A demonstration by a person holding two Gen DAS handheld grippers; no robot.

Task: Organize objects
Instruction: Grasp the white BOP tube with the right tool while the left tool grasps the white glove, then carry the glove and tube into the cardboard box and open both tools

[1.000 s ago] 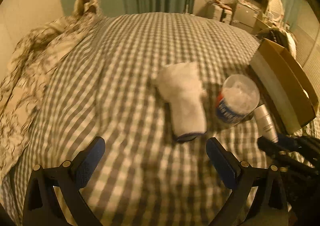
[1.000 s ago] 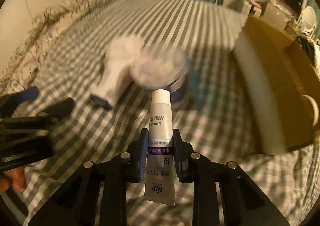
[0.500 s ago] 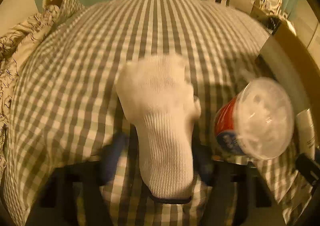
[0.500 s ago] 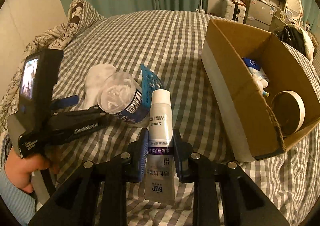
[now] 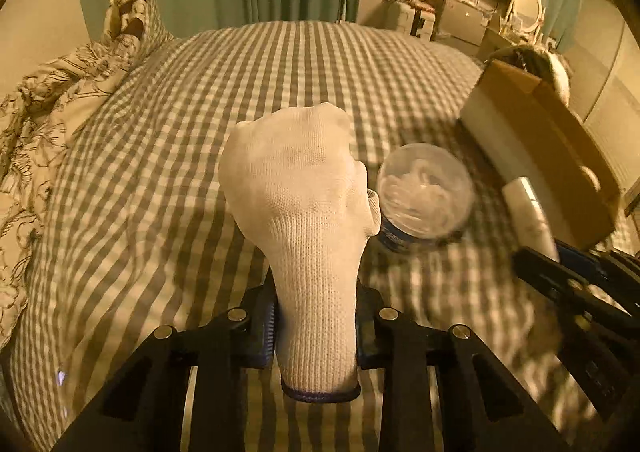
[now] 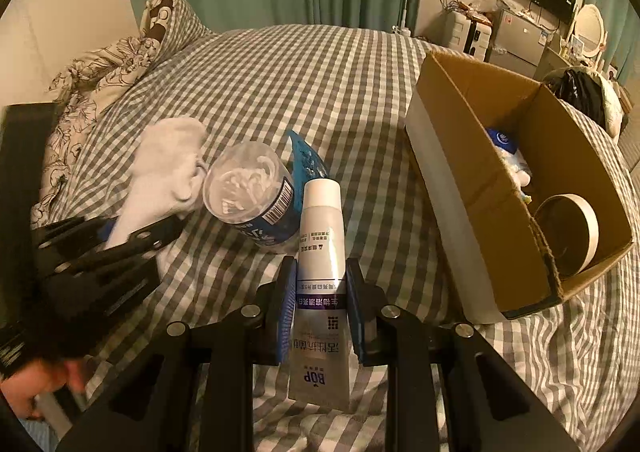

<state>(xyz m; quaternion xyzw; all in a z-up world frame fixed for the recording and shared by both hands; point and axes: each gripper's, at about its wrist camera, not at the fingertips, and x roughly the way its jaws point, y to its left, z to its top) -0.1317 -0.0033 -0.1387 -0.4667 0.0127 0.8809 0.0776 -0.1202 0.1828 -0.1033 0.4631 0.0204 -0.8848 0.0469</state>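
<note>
Glove point(image 5: 304, 188), white knit with a dark hem, lies between the two arms of my left tongs point(image 5: 316, 328); its cuff sits in the gap, the blue pads point(image 5: 267, 326) pressing it from either side as the jaws are closing, and its bulky finger end reaches forward over the checked bed point(image 5: 168, 172). From the right wrist view the same glove point(image 6: 160, 172) lies on the bed well to the left of my right tongs point(image 6: 320, 312), with the left tongs point(image 6: 100, 252) at its near end and a hand point(image 6: 36, 384) on the handle behind.

Tube point(image 6: 322, 248), white with a white cap and a purple band, is clenched in my right tongs, the pads gripping it at about mid-length; the cap points away from me and the crimped end hangs toward the camera. In the left wrist view the tube point(image 5: 528, 212) appears at the right, blurred, above the dark right tongs point(image 5: 568, 276).

Tub point(image 6: 248, 192), clear-lidded with a blue label, lies tipped on the bed just beyond the tube's cap and just beside the glove; a blue packet point(image 6: 306, 160) shows behind it.

Cardboard box point(image 6: 452, 156) stands open on the bed to the right of my right tongs; inside are a roll of tape point(image 6: 576, 228) and a few small items I cannot make out.
</note>
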